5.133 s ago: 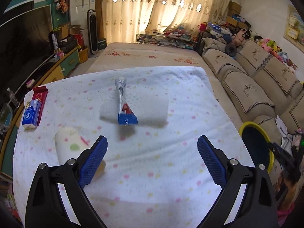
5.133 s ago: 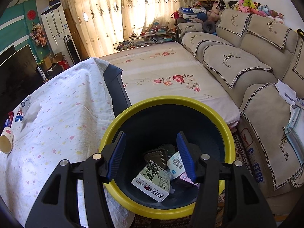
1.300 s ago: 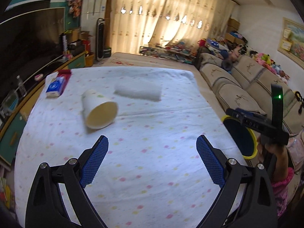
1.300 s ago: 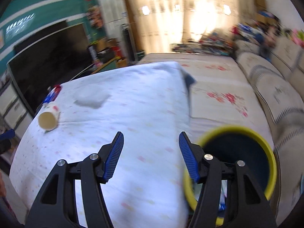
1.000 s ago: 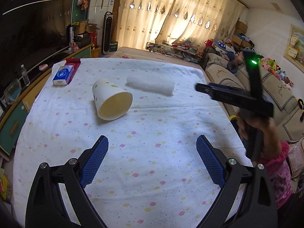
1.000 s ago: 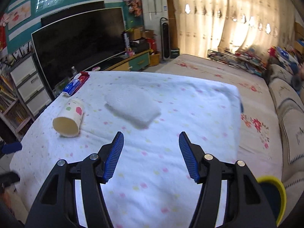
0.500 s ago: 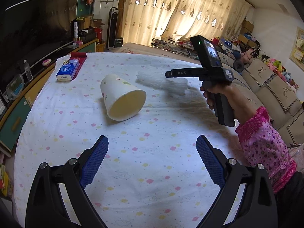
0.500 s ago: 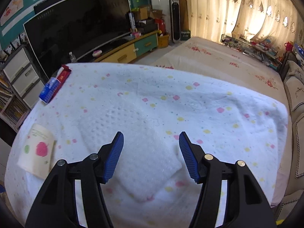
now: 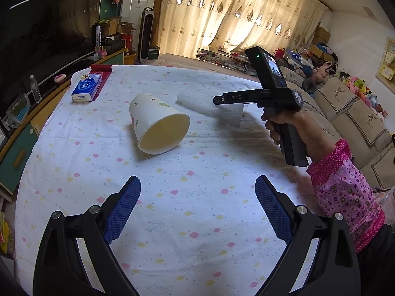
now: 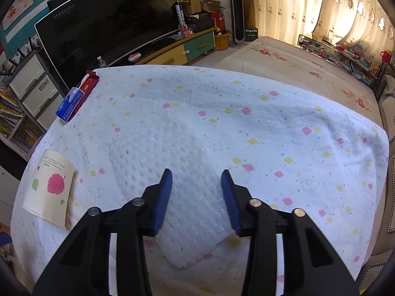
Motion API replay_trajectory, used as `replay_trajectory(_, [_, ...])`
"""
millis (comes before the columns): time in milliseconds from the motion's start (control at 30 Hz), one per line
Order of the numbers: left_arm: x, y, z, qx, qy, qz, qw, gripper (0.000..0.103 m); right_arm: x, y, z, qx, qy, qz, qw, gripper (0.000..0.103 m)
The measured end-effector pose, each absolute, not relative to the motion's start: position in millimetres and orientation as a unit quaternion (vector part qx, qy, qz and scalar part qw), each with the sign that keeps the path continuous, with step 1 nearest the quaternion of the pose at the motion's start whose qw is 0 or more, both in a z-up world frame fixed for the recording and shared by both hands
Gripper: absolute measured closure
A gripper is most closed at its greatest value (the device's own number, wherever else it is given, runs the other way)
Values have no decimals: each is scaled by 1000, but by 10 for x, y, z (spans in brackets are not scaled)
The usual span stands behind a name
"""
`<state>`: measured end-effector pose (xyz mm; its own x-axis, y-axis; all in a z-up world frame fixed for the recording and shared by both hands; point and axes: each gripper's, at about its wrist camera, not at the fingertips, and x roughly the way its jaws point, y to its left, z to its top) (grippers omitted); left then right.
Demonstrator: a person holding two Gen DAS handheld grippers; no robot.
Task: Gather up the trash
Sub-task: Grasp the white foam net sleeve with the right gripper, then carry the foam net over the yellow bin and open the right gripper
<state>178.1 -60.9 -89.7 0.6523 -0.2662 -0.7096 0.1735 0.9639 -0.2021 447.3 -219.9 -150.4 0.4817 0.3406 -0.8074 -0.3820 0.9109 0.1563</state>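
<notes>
White foam sheet now sits between the right tool, whose jaws have just narrowed, pads not visibly pressing. Left tool hangs released; paper cup lies mid-frame on the tabletop.

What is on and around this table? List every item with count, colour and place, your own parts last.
Paper cup: one, white with leaf print, on its side, table's left part.
Foam sheet: one, white, mid-table, between the right gripper's closing jaws.
Tissue pack: one, blue and white, far left corner.
Tablecloth: one, white, pastel dots.
Television: one, black, beyond the table.
Left gripper: black, blue pads, open, empty.
Right gripper: black, blue pads, around the foam.
</notes>
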Motion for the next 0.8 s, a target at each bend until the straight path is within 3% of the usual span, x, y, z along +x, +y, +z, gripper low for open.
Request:
replay_trajectory(133, [1723,-624,-877,-55,394,-122,909,11,4345,-2239,-1449,-19,463,203,863,85])
replay_trajectory(533, [1555,-717,-874,-54,389,-136,910,11,3480,-2648,-1197,12,428,174,887,87])
replay_trajectory(800, [1524,-793,-922,-51,393,-139,908,11,2687,-3699,-1193,77,391,58,915,87])
